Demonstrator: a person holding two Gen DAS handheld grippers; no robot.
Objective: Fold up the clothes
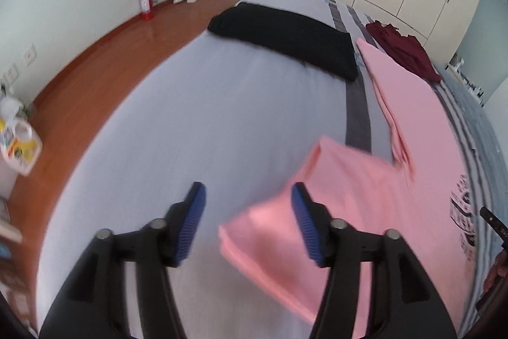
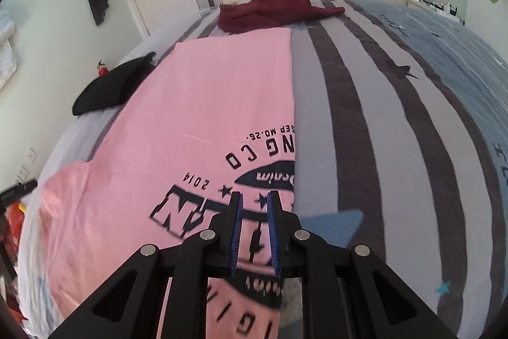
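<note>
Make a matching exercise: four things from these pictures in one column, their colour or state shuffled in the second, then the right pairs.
Things:
1. T-shirt
2. Crumpled garment at the far end of the bed
3. Left gripper
4. Fire extinguisher

Colour or state:
A. open, holding nothing
B. red, standing on the floor by the wall
C. pink, with dark print
D. dark red

Pairs: 1-C, 2-D, 3-A, 4-B

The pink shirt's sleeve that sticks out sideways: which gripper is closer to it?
Left. The left gripper is open right over the sleeve, its right finger in front of it. The right gripper sits over the printed chest of the pink shirt, away from the sleeve.
</note>
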